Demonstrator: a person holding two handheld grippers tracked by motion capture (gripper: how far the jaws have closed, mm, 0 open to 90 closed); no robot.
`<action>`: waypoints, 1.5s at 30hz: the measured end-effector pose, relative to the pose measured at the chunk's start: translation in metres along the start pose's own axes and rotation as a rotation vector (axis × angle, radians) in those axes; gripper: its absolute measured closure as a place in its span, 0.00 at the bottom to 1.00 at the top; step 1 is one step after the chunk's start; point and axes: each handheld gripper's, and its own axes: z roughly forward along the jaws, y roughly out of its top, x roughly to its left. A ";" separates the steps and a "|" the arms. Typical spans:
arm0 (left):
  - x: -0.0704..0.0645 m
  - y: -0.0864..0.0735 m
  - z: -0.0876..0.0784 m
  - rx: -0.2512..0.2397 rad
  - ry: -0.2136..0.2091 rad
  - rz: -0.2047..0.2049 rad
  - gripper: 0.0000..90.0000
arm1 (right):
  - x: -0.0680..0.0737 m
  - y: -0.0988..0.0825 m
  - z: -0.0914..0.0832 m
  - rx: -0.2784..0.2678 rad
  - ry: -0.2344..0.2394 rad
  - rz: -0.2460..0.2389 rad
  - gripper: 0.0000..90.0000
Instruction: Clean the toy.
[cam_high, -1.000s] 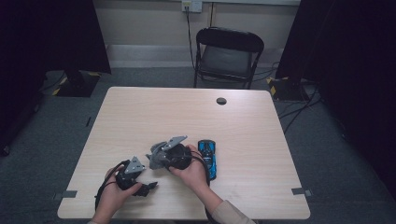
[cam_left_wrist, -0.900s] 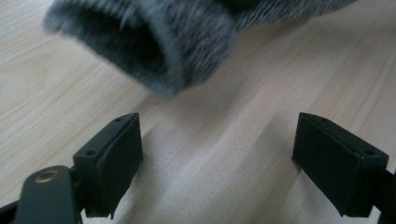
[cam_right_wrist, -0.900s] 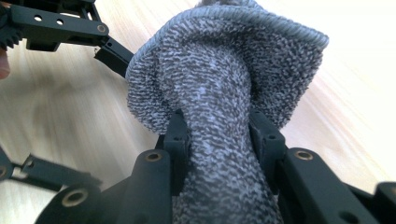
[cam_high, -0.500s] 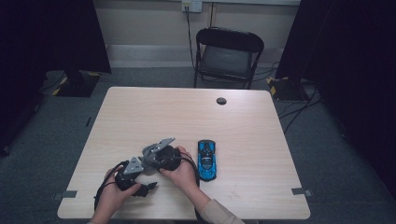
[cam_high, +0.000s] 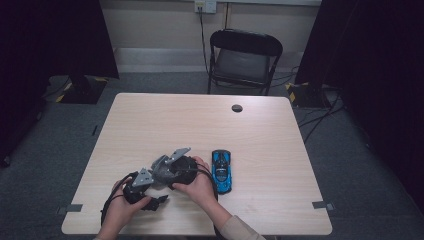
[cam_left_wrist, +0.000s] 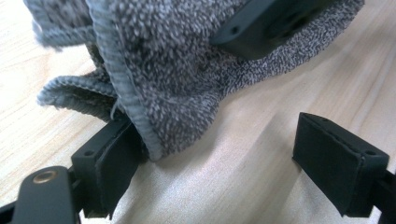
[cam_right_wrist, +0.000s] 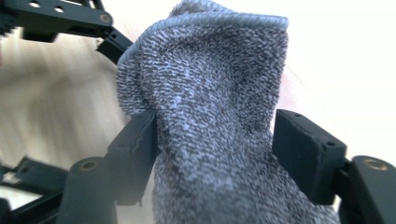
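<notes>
A grey terry cloth (cam_left_wrist: 177, 70) lies bunched on the wooden table (cam_high: 260, 135) near its front left. My left gripper (cam_left_wrist: 224, 163) is open, its jaws far apart; the cloth's hem rests against one pad and the other pad stands clear on bare wood. My right gripper (cam_right_wrist: 222, 158) has just been opening its jaws, and the cloth (cam_right_wrist: 210, 93) rises loosely between them. In the high view both grippers sit close together, the left gripper (cam_high: 145, 192) nearer the front edge and the right gripper (cam_high: 167, 170) just beyond it. A blue toy car (cam_high: 221, 170) is parked beside the right hand.
A black folding chair (cam_high: 245, 60) stands behind the table's far edge. A small dark round cap (cam_high: 237, 108) lies near that edge. Cables trail from both grippers toward the front edge.
The right hand with its gripper has shifted slightly left, away from the blue car, which now shows in full. The left hand has stayed in place.
</notes>
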 end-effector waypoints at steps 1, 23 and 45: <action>0.000 0.000 0.000 0.001 -0.001 0.000 0.17 | 0.000 0.000 -0.002 -0.005 -0.002 -0.004 0.33; -0.002 0.002 0.001 0.009 0.006 -0.007 0.15 | -0.061 -0.069 -0.065 -0.006 -0.212 0.192 0.17; -0.003 0.003 0.003 0.007 0.006 -0.002 0.14 | -0.073 -0.093 -0.059 0.000 -0.298 0.361 0.07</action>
